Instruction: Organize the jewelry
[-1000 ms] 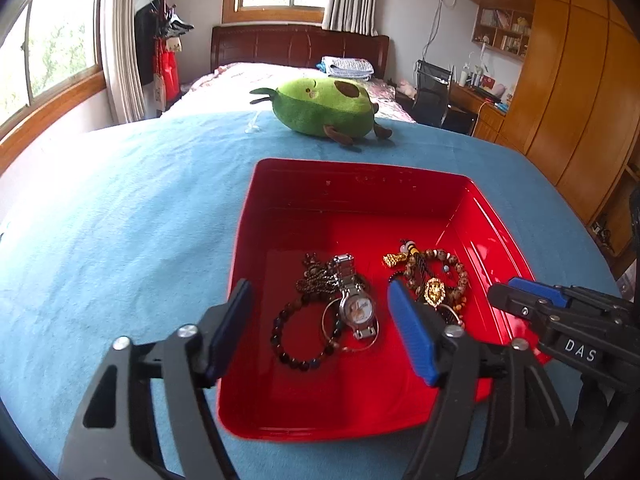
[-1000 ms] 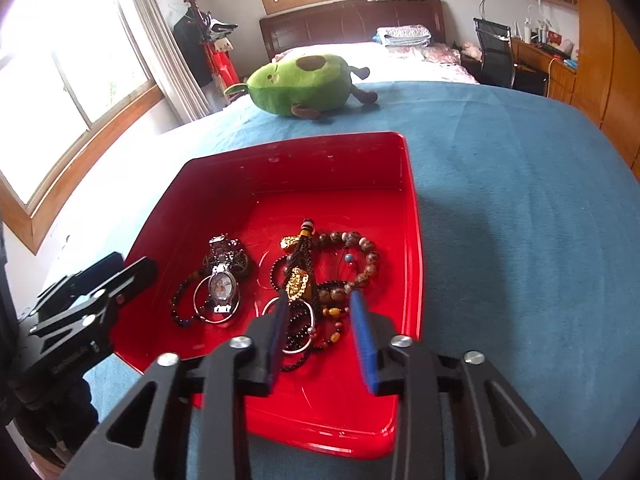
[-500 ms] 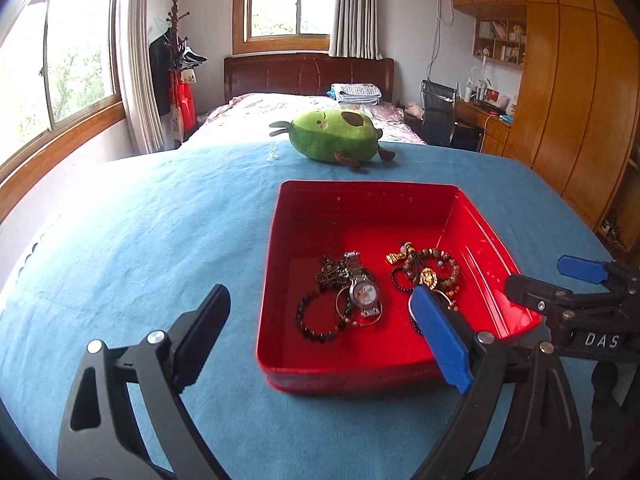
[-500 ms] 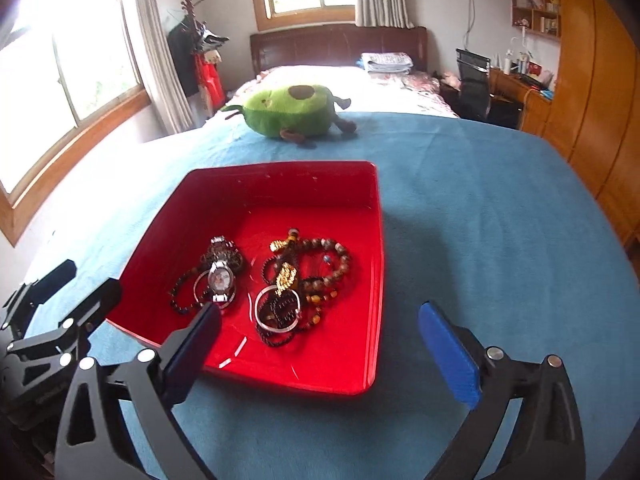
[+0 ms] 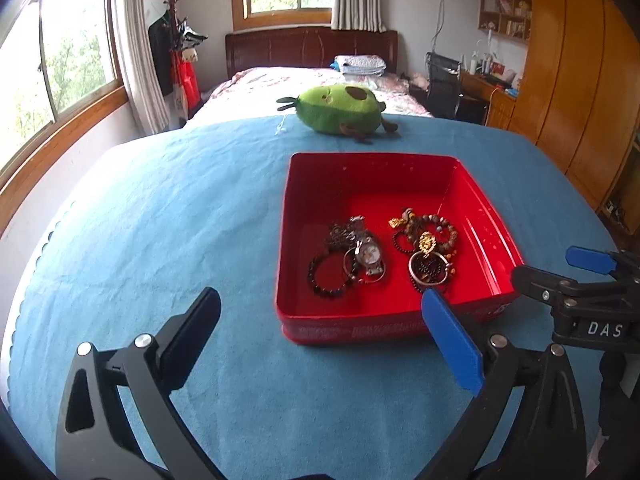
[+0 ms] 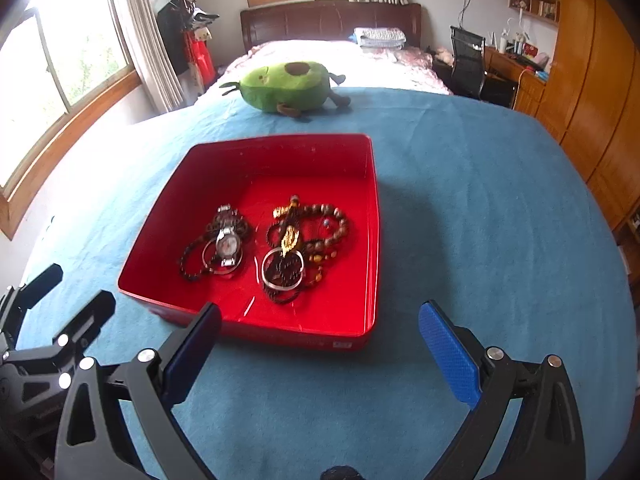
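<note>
A red tray [image 5: 360, 332] [image 6: 280, 334] lies on the blue cloth. Inside, a silver watch [image 5: 370, 254] [image 6: 227, 244] overlaps a dark bead bracelet [image 5: 324, 276] [image 6: 188, 264]. To its right sits a pile of brown beads with a gold charm [image 5: 428, 242] [image 6: 290, 240] and a silver bangle [image 5: 428, 268] [image 6: 282, 270]. My left gripper [image 5: 320, 300] hangs before the tray's near left corner, its jaws opening, nothing between them. My right gripper [image 6: 320, 312] is open and empty before the tray's near wall.
A green avocado plush [image 5: 340, 110] [image 6: 286, 86] lies on the blue cloth [image 5: 160, 220] beyond the tray. A bed, a desk with a chair and wooden wardrobes stand behind. The right gripper [image 5: 592, 280] shows at the left view's right edge.
Both grippers drew back and up from over the tray, and their jaws spread wide. The jewelry stays lying in the tray.
</note>
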A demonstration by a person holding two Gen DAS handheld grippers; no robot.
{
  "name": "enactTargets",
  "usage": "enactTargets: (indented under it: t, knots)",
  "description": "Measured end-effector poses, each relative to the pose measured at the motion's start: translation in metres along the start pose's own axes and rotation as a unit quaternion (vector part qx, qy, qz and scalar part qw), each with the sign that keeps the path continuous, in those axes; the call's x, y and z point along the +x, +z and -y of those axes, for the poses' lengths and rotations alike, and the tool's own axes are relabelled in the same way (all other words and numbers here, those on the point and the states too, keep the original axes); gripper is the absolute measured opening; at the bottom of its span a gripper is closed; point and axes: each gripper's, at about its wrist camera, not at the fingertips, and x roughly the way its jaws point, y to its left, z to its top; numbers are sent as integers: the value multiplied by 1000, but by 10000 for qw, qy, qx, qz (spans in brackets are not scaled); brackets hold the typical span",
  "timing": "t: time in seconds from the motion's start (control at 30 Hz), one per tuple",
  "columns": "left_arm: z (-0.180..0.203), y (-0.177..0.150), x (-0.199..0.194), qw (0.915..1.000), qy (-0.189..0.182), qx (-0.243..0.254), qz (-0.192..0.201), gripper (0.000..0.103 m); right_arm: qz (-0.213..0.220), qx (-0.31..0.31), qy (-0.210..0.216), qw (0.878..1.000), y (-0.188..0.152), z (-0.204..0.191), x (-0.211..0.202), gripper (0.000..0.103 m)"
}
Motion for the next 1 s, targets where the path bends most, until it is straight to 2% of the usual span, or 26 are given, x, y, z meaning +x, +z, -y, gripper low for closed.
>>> enactTargets:
  t: [0.13,0.5,1.0]
  knots:
    - [-6,-2,1,9996,143,-68,-215,100,-268,-5,21,9996,-3,-2,2,99]
    - [-16,-1,6,9991,167,-179,-351,100,-301,2,-219,9993,-5,4,6,99]
    - [-21,1,26,9978,233,-251,-565,100,-343,-71,-279,9990,-4,3,15,99]
